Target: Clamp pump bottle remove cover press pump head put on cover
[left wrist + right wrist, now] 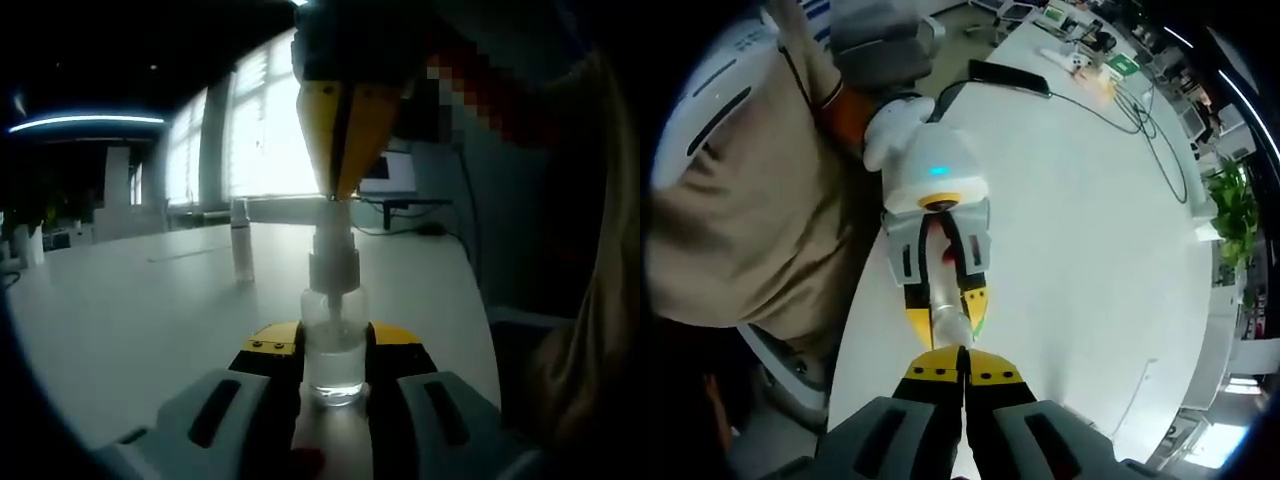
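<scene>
Left tongs (335, 375) closed around the base of a clear pump bottle (334, 345), holding it upright just above the white desk (130, 320). Clear cover (241, 240) stands on the desk behind, left of the bottle. Right tongs (963, 362), jaws together, tips pressing down onto the pump head (332, 262).

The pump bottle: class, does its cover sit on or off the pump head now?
Off. The pump bottle shows a bare pump head, with the right gripper closed above it; a clear cover stands apart.
</scene>
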